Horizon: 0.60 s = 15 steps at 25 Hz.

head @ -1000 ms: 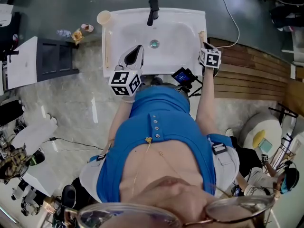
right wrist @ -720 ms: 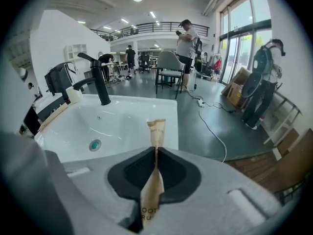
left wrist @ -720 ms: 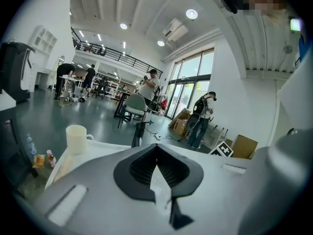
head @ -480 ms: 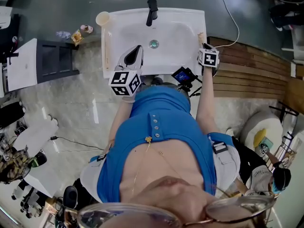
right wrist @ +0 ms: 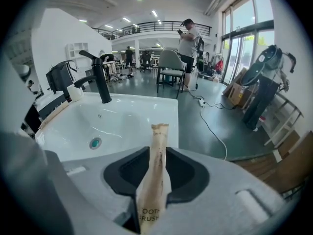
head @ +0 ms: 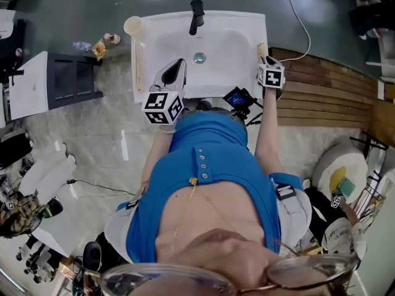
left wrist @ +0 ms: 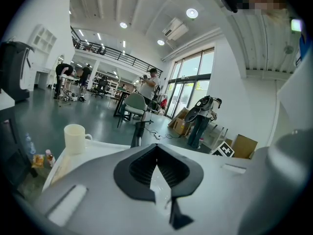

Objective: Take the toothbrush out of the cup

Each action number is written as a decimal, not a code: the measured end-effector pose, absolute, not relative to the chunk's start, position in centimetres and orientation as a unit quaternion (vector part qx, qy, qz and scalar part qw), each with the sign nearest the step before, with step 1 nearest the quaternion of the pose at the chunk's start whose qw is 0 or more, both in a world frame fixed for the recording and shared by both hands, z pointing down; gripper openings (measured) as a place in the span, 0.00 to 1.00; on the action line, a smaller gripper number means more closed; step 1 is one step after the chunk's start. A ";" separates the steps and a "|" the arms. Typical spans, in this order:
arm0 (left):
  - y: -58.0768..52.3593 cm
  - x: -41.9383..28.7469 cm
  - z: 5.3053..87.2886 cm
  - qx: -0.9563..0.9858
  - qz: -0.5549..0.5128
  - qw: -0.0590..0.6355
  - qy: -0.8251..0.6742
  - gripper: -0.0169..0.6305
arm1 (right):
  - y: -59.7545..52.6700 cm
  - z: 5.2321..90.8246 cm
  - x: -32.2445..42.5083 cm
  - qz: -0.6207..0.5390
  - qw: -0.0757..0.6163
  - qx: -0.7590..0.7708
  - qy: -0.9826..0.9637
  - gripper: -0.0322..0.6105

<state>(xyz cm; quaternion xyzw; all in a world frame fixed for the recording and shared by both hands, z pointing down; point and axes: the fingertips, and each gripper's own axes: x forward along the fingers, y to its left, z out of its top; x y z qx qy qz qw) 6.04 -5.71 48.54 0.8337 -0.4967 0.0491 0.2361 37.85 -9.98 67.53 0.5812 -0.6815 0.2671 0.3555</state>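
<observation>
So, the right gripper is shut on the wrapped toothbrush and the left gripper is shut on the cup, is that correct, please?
Not quite. The left gripper is shut on nothing: the left gripper view shows its jaws together and the cup standing apart from it on the sink rim. The right gripper is indeed shut on the wrapped toothbrush.

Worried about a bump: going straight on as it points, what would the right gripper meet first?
Probably the sink, at its right rim; the wrapped toothbrush held by the right gripper would touch first. Depth is uncertain.
</observation>
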 end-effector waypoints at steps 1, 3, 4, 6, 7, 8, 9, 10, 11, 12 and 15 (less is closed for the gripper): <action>-5.7 6.0 48.6 0.834 0.049 0.236 -0.497 0.03 | -10.0 67.4 37.8 0.265 0.354 0.580 -0.684 0.19; -5.6 6.0 48.6 0.833 0.048 0.236 -0.497 0.03 | -9.9 67.0 37.6 0.261 0.351 0.577 -0.689 0.20; -5.6 6.0 48.7 0.833 0.048 0.237 -0.497 0.03 | -9.9 66.8 37.4 0.260 0.350 0.576 -0.691 0.20; -5.5 6.0 48.8 0.834 0.049 0.238 -0.496 0.03 | -9.8 66.5 37.2 0.261 0.346 0.572 -0.697 0.20; -5.5 6.0 48.9 0.834 0.050 0.239 -0.495 0.03 | -9.8 66.4 37.0 0.262 0.344 0.569 -0.700 0.21; -5.5 6.1 48.9 0.834 0.051 0.240 -0.495 0.03 | -9.8 66.2 36.9 0.262 0.342 0.567 -0.702 0.21; -5.4 6.1 49.0 0.834 0.053 0.241 -0.494 0.03 | -9.8 65.9 36.8 0.261 0.340 0.565 -0.705 0.21; -5.4 6.2 49.1 0.834 0.054 0.241 -0.493 0.03 | -9.8 65.6 36.7 0.259 0.338 0.565 -0.707 0.20; -5.3 6.3 49.2 0.834 0.055 0.242 -0.493 0.03 | -9.8 65.2 36.6 0.256 0.334 0.565 -0.710 0.20; -5.3 6.3 49.3 0.834 0.056 0.243 -0.492 0.03 | -9.9 64.9 36.4 0.253 0.331 0.564 -0.713 0.20; -5.3 6.3 49.4 0.834 0.056 0.243 -0.492 0.03 | -10.0 63.8 35.7 0.243 0.322 0.556 -0.727 0.18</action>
